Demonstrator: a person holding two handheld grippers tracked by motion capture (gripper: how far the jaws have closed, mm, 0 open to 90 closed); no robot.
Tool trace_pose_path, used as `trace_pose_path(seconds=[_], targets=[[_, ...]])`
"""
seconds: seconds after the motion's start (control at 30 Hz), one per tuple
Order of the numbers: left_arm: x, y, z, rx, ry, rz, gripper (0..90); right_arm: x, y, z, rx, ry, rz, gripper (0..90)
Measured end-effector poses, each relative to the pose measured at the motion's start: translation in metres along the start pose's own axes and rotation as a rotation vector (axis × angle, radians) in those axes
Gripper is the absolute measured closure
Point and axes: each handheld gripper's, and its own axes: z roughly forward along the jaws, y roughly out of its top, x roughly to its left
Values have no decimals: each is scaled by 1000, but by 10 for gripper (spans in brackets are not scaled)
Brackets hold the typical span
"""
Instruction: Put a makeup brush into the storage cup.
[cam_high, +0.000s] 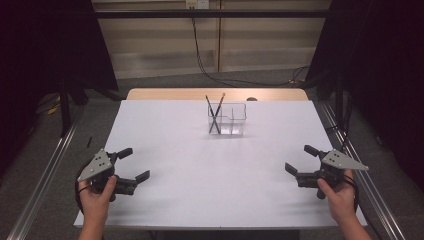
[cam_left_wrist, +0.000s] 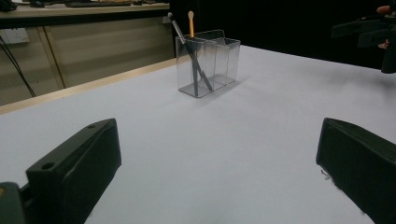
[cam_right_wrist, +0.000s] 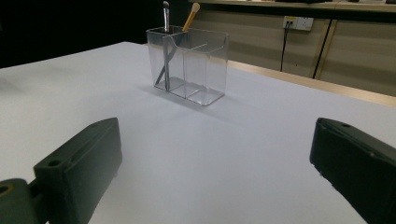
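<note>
Two brushes (cam_high: 215, 114) in clear organizer (cam_high: 235, 122)

text: none legible | labels: none | brands: none | numbers: none

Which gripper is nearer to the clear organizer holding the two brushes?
Right, slightly. The right gripper sits near the table's right edge; the left gripper sits near the left edge, a bit farther from the clear organizer.

My left gripper (cam_high: 134, 164) and right gripper (cam_high: 298, 159): black jaws, grey triangular plates with apparently small screw holes, black cables.
</note>
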Motion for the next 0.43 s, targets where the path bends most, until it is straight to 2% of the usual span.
trace_pose_path(seconds=[0.13,0.43], targets=[[1,-1,0,4,5,8,0,0,0,-2,-1,-1,2,20],[0,0,0,-2,4,-1,0,-4,-2,-4,-1,-6,12,20]])
